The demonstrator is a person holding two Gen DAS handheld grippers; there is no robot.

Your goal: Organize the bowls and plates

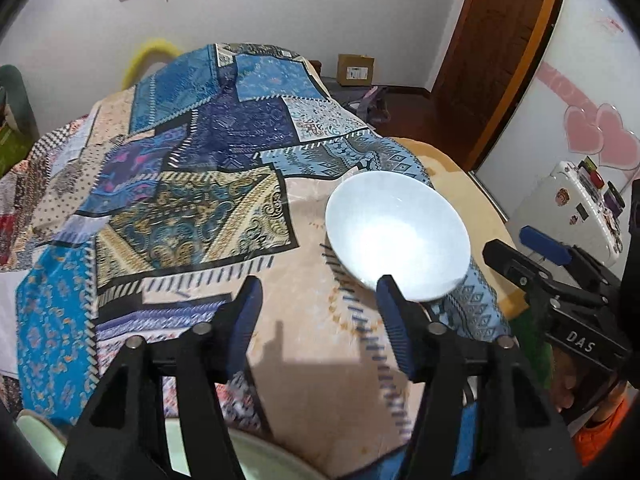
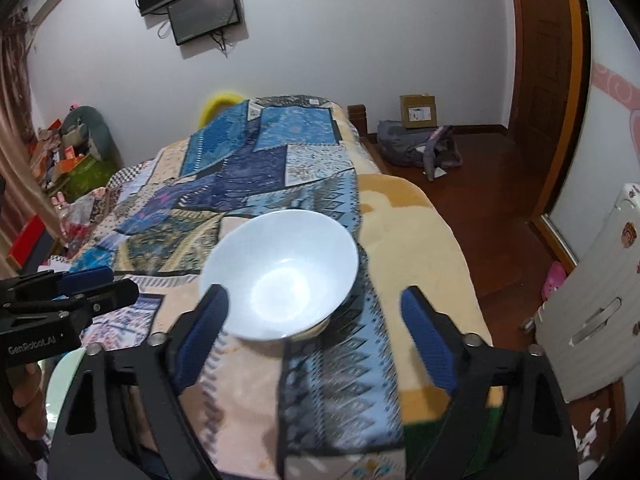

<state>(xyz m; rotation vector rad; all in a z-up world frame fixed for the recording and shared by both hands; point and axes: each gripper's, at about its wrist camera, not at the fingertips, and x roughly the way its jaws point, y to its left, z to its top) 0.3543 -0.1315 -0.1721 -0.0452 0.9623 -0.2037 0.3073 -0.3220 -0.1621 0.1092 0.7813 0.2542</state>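
One bowl [image 2: 280, 276] — two open grippers

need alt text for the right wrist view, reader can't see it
A white bowl sits empty on a bed covered with a blue patchwork blanket, just ahead of the open right claw, whose blue-padded fingers hold nothing. The left claw shows at the left edge, with a wall-mounted screen behind.

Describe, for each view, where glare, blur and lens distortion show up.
Left wrist view: bright glare washes out the bowl bottom; the door frame bows from fisheye distortion. Right wrist view: softer glare inside the bowl; the blanket near the fingers smears with blur.
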